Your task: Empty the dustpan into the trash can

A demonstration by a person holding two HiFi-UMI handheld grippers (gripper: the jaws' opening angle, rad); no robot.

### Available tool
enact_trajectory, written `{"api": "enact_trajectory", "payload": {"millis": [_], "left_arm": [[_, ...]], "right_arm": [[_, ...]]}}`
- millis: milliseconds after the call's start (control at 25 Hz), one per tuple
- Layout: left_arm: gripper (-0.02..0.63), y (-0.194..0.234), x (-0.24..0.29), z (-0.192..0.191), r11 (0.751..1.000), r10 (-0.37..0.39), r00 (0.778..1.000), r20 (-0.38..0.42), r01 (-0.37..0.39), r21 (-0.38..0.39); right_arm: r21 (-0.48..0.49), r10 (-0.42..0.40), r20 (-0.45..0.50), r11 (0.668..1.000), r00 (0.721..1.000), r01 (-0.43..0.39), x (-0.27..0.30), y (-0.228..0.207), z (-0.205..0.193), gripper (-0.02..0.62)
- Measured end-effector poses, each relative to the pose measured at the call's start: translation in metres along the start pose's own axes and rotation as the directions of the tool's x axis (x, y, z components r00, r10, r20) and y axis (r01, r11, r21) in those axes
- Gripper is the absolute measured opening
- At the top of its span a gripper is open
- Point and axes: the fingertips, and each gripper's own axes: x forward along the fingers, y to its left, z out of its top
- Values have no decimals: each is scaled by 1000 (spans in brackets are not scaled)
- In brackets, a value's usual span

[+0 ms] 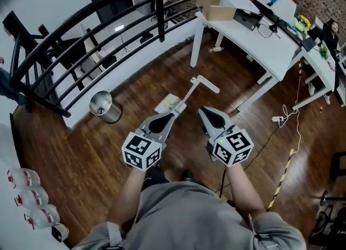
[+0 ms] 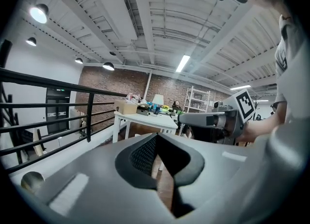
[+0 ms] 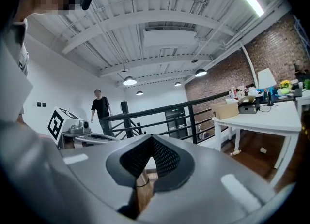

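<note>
1. As the person stands with both arms out at waist height, the two tools sit side by side and apart. The left tool (image 1: 174,115) has its jaws drawn together, with only a thin slit of floor showing between the pads and nothing gripped that I can make out.
2. The right tool (image 1: 204,110) is fully closed as well. A tan strip with a dark ring shows low in its slot, and I cannot tell whether that is a stick or just floorboards.
3. Just ahead of the tips, the dustpan (image 1: 168,103) stands on the wooden floor (image 1: 81,157), pan down with yellowish scraps in it. Its long white handle (image 1: 187,92) runs away and towards the person's right, up to a crossbar grip (image 1: 205,85).
4. Seen from the head view, the pan and lower stem lie right at the left tool's tip, and the crossbar lies beyond the right tool's. I'd judge the left tool nearer the stem and the right nearer the grip. Whichever goes for it must open first.
5. The trash can (image 1: 102,105), open-topped steel, stands off to the person's left by the foot of the black railing (image 1: 160,17), well apart from the dustpan. So the loaded pan will have to travel leftwards.
6. Farthest off is a white bench (image 1: 259,49) carrying a cardboard box (image 1: 213,6).
</note>
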Motion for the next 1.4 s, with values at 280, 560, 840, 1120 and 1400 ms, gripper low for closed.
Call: {"api": "enact_trajectory", "payload": {"millis": [280, 560, 840, 1120, 1400], "left_arm": [[6, 61, 24, 13, 991, -132, 991, -34, 132, 23], [6, 99, 49, 1, 981, -194, 977, -91, 194, -12], [6, 123, 88, -11, 982, -180, 976, -121, 171, -80], [6, 124, 113, -28, 985, -165, 968, -188, 151, -89], [6, 139, 115, -39, 989, -114, 971, -210, 92, -112]], "right_arm": [[6, -209, -50, 978, 977, 210, 64, -39, -7, 0], [59, -348, -98, 933, 932, 355, 102, -89, -49, 0], [141, -383, -220, 898, 897, 418, 140, -152, -121, 163], [179, -423, -280, 859, 862, 479, 171, -213, -162, 261], [160, -437, -259, 860, 861, 484, 209, -238, -166, 272]]}}
